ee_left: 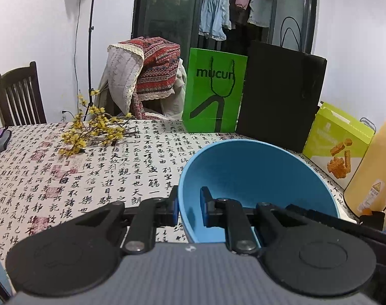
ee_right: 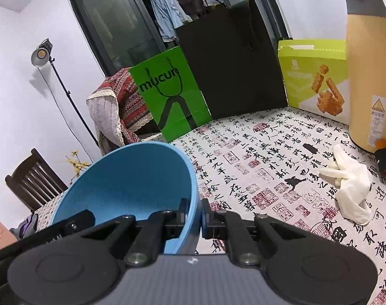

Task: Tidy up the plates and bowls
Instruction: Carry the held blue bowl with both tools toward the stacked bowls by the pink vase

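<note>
While both grippers are pinching one blue bowl by opposite sides of its rim, the chief danger is that the two hands are not keeping step: if one is pulling ahead or twisting, the thin wall could be slipping out of a pinch, and the bowl would be dropping onto the surface or swinging into the bags behind it.

Through the left wrist view, the left gripper (ee_left: 190, 204) is clenching on the bowl (ee_left: 256, 172), with its near-left wall passing between the fingers (ee_left: 173, 203): one pad is sitting outside the rim, the other inside the hollow. The bowl is tilting with its mouth toward the camera and appears to be hanging above the patterned surface (ee_left: 78, 172), in front of a green bag (ee_left: 213, 89) and a black bag (ee_left: 282, 94). A shallow grip like this is leaving little margin.

Through the right wrist view, the right gripper (ee_right: 194, 216) is grasping the same bowl (ee_right: 132, 175) at its right edge, the wall again running between the fingers (ee_right: 209, 214), one inside, one outside. A white glove (ee_right: 350, 185) is lying well apart to the right, near a tall yellow bottle (ee_right: 368, 63)
</note>
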`<state>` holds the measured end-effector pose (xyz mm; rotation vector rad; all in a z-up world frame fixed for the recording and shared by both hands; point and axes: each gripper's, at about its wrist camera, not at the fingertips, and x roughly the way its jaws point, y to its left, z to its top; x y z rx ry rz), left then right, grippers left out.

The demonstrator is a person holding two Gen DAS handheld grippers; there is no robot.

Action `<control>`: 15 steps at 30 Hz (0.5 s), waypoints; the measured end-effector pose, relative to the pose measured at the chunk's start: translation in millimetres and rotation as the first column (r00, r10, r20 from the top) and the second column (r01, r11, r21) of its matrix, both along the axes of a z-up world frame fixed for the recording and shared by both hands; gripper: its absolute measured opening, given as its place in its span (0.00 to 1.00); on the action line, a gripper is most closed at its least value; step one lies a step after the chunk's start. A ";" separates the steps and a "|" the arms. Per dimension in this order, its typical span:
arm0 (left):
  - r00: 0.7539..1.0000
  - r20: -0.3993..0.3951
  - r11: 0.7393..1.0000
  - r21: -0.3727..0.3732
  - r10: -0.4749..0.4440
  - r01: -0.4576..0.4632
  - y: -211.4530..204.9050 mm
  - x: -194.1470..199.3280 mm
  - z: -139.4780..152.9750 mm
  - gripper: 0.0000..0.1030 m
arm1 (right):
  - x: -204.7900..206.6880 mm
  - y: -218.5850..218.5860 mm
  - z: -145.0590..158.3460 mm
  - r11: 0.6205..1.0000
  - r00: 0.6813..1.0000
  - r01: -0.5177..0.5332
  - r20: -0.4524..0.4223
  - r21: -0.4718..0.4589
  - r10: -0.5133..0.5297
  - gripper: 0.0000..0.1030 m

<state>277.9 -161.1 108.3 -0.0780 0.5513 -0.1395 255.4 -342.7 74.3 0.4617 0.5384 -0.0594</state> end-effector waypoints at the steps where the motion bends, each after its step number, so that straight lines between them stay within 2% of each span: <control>1: 1.000 -0.003 1.000 -0.003 0.007 -0.007 3.2 -1.7 -0.2 0.16 | -1.7 2.4 0.7 1.000 1.000 -0.005 0.002 -0.001 0.005 0.09; 15: 0.997 0.006 0.997 -0.030 0.071 -0.071 43.6 -25.7 3.3 0.16 | -17.9 40.6 3.9 0.997 0.997 -0.076 0.021 0.004 0.076 0.09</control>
